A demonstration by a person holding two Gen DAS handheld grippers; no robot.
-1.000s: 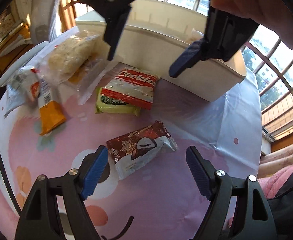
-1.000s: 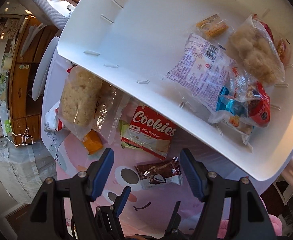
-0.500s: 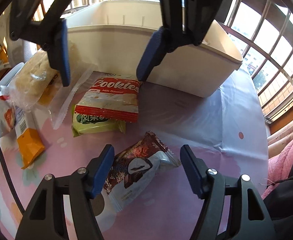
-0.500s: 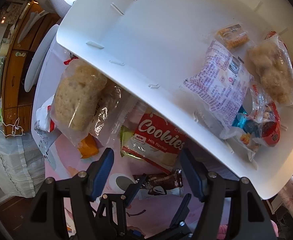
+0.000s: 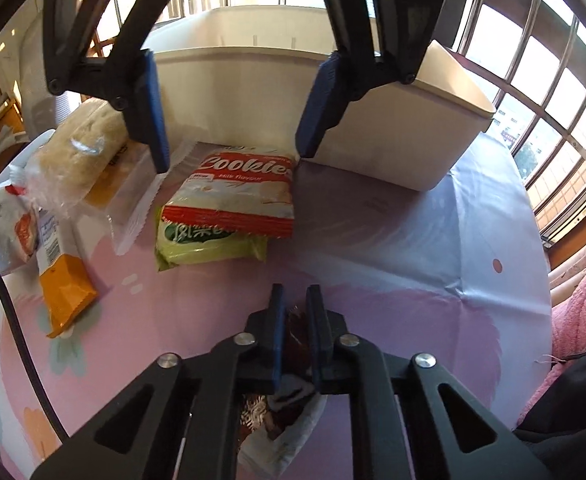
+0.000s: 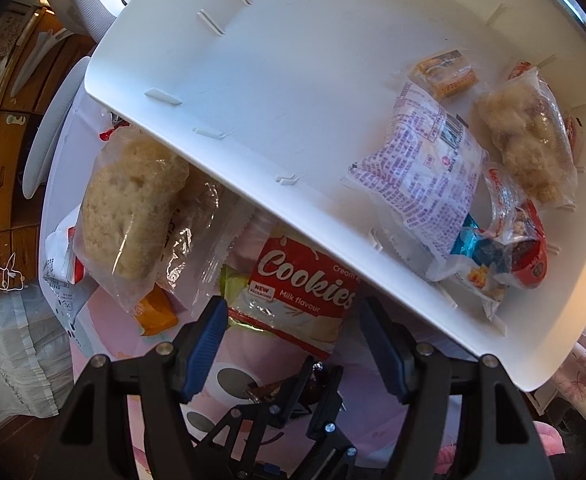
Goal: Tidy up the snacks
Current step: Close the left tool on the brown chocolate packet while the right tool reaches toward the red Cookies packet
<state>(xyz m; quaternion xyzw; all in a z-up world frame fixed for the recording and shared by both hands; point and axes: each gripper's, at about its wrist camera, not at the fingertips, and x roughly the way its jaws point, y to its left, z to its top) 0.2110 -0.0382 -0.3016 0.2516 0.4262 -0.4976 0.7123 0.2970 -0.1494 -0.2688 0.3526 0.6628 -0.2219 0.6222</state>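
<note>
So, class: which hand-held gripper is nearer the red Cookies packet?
Right. The right hand-held gripper hangs open directly over the Cookies packet, its fingers on either side. The left hand-held gripper sits nearer the camera, shut on the brown chocolate snack.

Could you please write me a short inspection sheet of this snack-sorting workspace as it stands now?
Surface: table under a pink patterned cloth, mostly bare on its window side.
Job's things: white bin already holds several wrapped snacks; red cookie packet lies on a green packet before the bin; clear bag of puffed snack and orange packet lie to the side.
Clutter: nothing seen beyond the snacks.
Grippers: left gripper has just closed on the brown snack packet; right gripper open, above the cookie packet, holding nothing.
Cables: one black cable crosses the cloth's edge.
Surroundings: barred windows, wooden cabinet.
</note>
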